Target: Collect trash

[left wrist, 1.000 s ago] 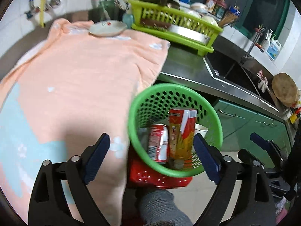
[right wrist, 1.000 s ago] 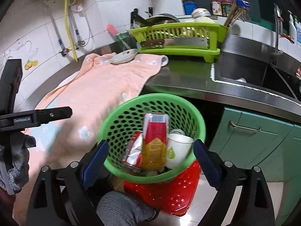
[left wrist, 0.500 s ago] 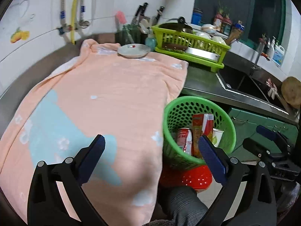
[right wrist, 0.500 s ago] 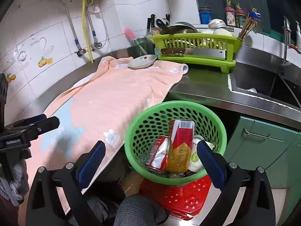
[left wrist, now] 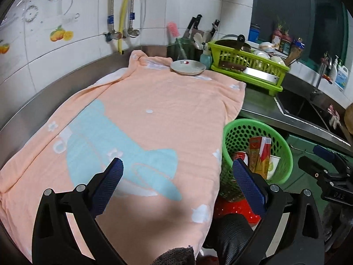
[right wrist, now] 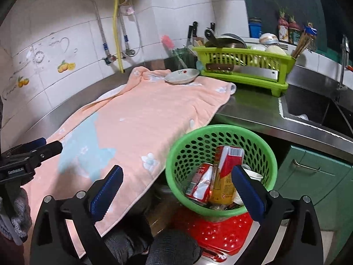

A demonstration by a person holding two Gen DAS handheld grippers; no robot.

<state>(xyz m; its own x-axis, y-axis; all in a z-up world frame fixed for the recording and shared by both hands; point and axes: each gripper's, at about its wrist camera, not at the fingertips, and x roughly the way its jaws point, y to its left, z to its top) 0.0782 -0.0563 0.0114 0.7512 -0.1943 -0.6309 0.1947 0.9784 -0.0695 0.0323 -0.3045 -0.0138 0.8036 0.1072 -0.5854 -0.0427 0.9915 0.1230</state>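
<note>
Green basket (right wrist: pixel 220 165), lower right of frame, holds crushed can (right wrist: pixel 199 182), juice carton (right wrist: pixel 225 172), paper cup (right wrist: pixel 253 174) — collecting looks done. Towel-covered surface (left wrist: pixel 143 114) shows no trash. Left gripper (left wrist: pixel 176 183), right gripper (right wrist: pixel 176 187) — fingers spread, empty.

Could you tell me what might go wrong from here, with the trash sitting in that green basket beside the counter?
1. The green basket sits on a red stool smaller than its rim; a nudge might tip it.
2. The juice carton stands tall near the rim and could topple out.
3. The peach towel hangs over the counter edge beside the basket; snagging it might drag the plate resting on it.
</note>
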